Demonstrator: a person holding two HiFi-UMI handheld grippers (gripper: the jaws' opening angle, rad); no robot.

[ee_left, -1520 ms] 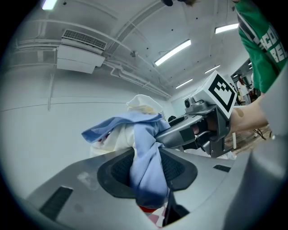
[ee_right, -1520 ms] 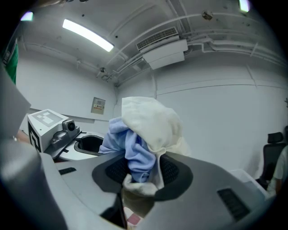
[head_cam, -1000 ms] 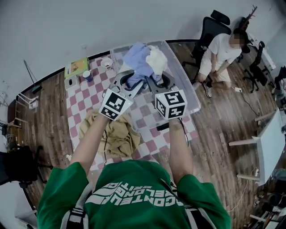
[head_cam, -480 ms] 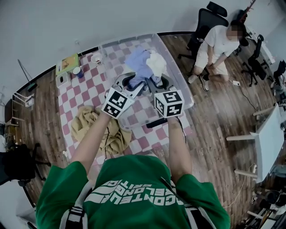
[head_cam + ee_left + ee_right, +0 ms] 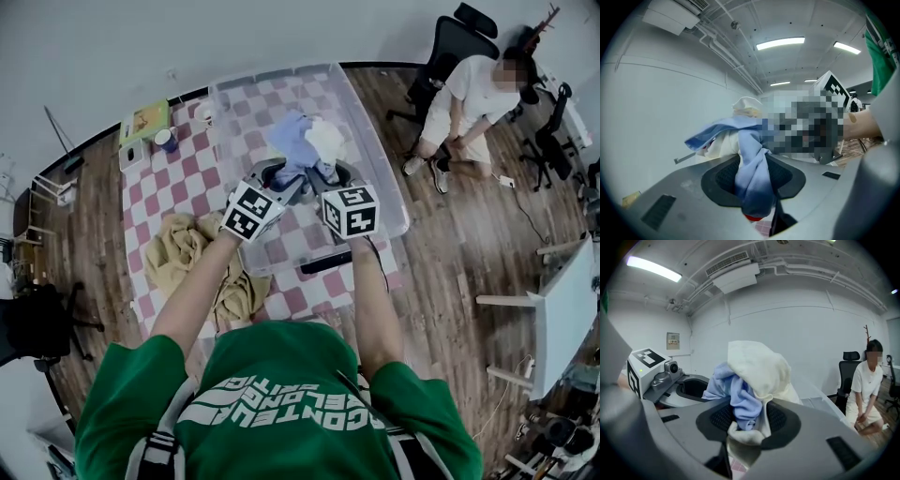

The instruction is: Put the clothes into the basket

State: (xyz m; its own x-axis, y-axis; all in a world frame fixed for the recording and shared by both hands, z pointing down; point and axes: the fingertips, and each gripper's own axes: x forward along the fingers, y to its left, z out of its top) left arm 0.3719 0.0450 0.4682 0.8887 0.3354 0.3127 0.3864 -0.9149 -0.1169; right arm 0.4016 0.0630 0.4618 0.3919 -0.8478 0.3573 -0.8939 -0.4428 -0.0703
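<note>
Both grippers hold one bundle of clothes over the clear plastic basket (image 5: 377,141). A light blue garment (image 5: 291,141) and a cream one (image 5: 325,139) make up the bundle. My left gripper (image 5: 278,180) is shut on the blue cloth (image 5: 752,173), which hangs down through its jaws. My right gripper (image 5: 330,176) is shut on blue and cream cloth (image 5: 754,380) bunched between its pads. The left gripper (image 5: 754,197) and right gripper (image 5: 745,427) stand side by side, close together. A tan garment (image 5: 183,255) lies crumpled on the checkered mat (image 5: 150,192), left of the basket.
A cup (image 5: 166,139) and a yellow-green box (image 5: 145,122) sit at the mat's far left corner. A dark flat object (image 5: 328,262) lies by the basket's near edge. A person (image 5: 469,103) sits on an office chair at the right. A white table (image 5: 562,300) stands further right.
Both grippers have sunk together with the bundle, which now hangs lower, inside the basket's outline. The tan garment has not moved.
</note>
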